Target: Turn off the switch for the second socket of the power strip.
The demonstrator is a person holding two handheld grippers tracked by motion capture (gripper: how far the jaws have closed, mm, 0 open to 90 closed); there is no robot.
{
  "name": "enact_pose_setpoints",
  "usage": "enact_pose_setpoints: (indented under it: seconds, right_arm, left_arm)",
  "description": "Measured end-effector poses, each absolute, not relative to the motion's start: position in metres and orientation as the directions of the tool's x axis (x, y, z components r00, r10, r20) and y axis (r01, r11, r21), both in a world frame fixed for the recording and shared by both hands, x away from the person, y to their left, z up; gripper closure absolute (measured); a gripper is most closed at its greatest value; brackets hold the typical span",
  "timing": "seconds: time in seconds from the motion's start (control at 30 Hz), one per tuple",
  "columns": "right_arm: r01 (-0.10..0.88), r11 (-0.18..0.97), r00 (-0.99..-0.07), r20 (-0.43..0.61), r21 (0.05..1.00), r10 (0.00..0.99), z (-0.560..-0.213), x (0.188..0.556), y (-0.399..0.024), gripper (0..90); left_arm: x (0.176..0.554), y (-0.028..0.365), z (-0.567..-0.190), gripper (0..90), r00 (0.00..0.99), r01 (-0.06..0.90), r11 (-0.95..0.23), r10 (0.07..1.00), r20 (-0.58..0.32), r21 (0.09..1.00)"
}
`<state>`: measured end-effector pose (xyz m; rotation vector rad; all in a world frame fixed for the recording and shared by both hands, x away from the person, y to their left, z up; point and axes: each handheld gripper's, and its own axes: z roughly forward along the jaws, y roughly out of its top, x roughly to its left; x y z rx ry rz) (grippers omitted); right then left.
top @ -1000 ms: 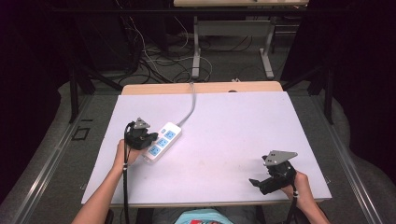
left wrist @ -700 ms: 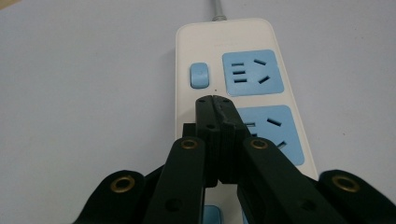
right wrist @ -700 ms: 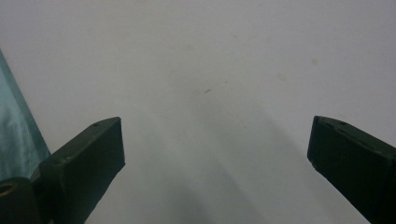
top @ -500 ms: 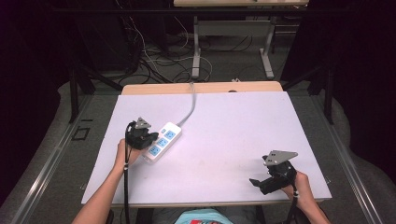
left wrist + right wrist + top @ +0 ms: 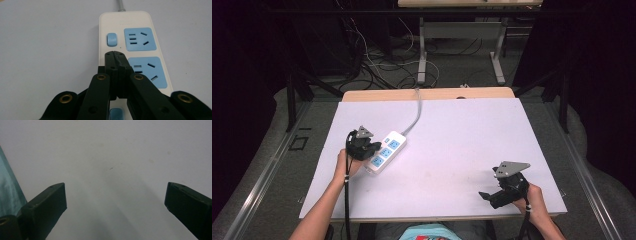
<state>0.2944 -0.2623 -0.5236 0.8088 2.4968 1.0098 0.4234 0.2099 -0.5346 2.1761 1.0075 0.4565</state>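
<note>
Left gripper (image 5: 115, 53), jaws together, rests over the white plastic power strip with blue sockets (image 5: 384, 152) at the bench's (image 5: 462, 135) centre-left; right gripper (image 5: 484, 195), jaws apart, idles lower right; off-centre pressure near the blue rocker switch (image 5: 111, 39) could skid the strip.

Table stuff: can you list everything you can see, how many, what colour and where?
power strip: one, white with blue sockets and blue switches, on the left part of the table
power strip cable: one, grey, runs from the strip over the table's far edge
table: one, pale top with a wooden far edge, in the middle
desk legs: two, grey, on the floor behind the table
floor cables: a tangle, dark and white, behind the table
left gripper: one, black, shut, tips over the strip by a blue switch
right gripper: one, black, open, near the table's front right edge
</note>
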Motion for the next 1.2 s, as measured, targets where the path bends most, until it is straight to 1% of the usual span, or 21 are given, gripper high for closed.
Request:
enact_pose_setpoints:
  seconds: [0.23, 0.9, 1.2]
  right_arm:
    - [0.389, 0.587, -0.785, -0.077, 0.709, 0.614, -0.5236, 0.294, -0.2625, 3.8]
    - [0.388, 0.589, -0.782, -0.085, 0.709, 0.617, -0.5239, 0.294, -0.2621, 3.8]
    - [0.393, 0.586, -0.782, -0.078, 0.708, 0.618, -0.5241, 0.2937, -0.2618, 3.8]
  left_arm:
    - [0.4232, 0.2087, -0.5339, 90.0, 0.641, 0.526, -0.483, 0.766, 0.047, 0.7]
    - [0.4232, 0.2081, -0.5348, 90.0, 0.632, 0.538, -0.47, 0.774, 0.034, 0.7]
    - [0.4233, 0.2078, -0.5348, 90.0, 0.636, 0.528, -0.478, 0.77, 0.046, 0.702]
